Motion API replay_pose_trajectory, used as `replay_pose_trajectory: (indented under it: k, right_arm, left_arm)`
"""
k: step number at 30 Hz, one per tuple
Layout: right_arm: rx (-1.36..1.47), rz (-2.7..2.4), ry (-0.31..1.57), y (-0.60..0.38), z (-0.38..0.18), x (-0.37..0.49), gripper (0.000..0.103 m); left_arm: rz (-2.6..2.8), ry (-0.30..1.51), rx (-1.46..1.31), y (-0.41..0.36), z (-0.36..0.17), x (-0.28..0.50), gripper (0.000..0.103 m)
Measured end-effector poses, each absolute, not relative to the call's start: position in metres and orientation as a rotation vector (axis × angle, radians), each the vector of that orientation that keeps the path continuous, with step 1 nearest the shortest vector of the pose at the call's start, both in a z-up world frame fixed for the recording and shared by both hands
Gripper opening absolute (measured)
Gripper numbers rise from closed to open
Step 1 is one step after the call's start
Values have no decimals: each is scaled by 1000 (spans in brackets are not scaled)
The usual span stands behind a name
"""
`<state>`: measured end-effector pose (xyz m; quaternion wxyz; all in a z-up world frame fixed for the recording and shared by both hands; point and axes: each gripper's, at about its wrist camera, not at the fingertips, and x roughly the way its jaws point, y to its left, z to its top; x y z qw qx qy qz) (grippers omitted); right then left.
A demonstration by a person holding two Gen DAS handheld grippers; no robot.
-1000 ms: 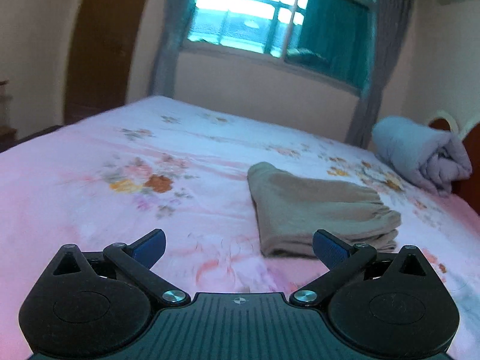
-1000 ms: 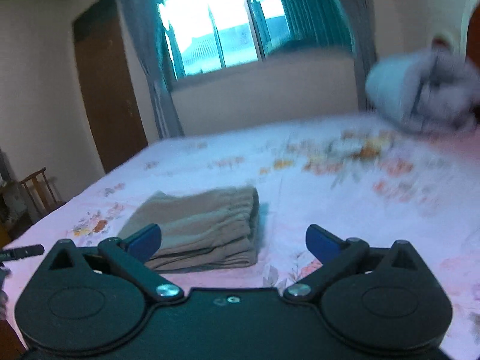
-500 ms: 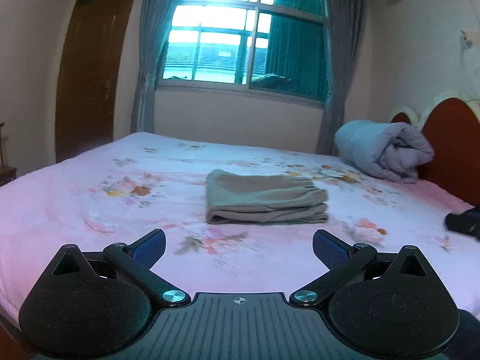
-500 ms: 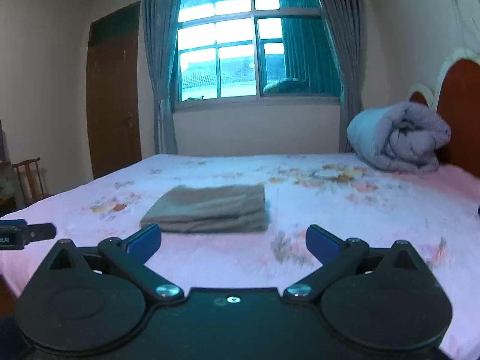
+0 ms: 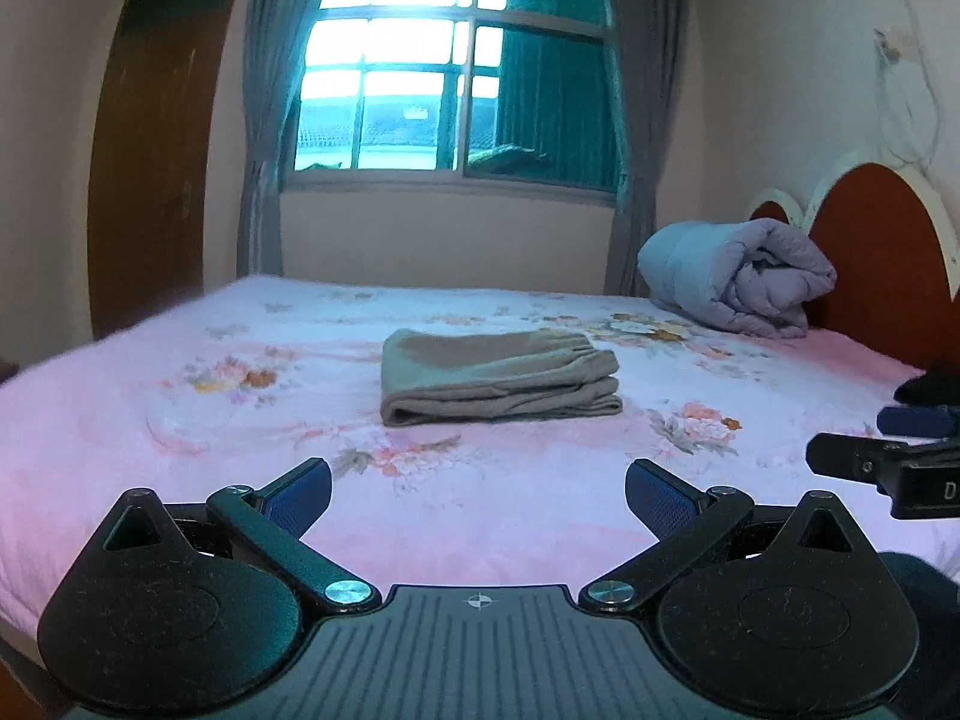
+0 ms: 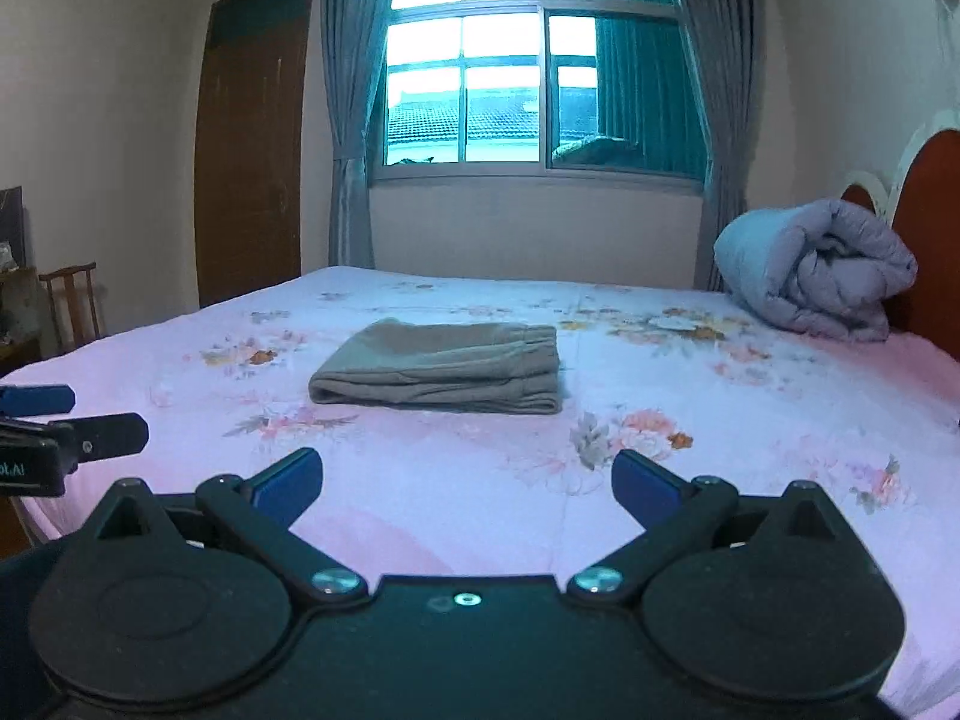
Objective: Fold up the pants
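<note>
The grey-brown pants (image 5: pixel 498 381) lie folded into a flat stack in the middle of the pink floral bed (image 5: pixel 180 438); they also show in the right wrist view (image 6: pixel 441 369). My left gripper (image 5: pixel 478 489) is open and empty, held back over the near edge of the bed, well short of the pants. My right gripper (image 6: pixel 466 483) is open and empty, also back from the pants. Each gripper sees the other at its side: the right one (image 5: pixel 888 456) in the left wrist view, the left one (image 6: pixel 54 426) in the right wrist view.
A rolled grey quilt (image 6: pixel 810 273) lies at the bed's far right against the red headboard (image 5: pixel 882 258). A window (image 6: pixel 540 72) with curtains is behind the bed, a brown door (image 6: pixel 252 138) at the left, and a wooden chair (image 6: pixel 69 306) by the left wall.
Both grippers have pulled back and levelled out from close above the pants. The pants now lie farther off, and each gripper has come into the other's view.
</note>
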<state>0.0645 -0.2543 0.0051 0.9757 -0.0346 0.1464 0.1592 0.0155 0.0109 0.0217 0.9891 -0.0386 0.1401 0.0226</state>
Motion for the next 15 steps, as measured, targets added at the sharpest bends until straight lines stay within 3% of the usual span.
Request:
replay_pose_trajectory:
  k: [15]
  right_arm:
    - [-56, 325, 291, -255, 3, 60, 97]
  left_arm:
    - [58, 290, -104, 15, 18, 21, 103]
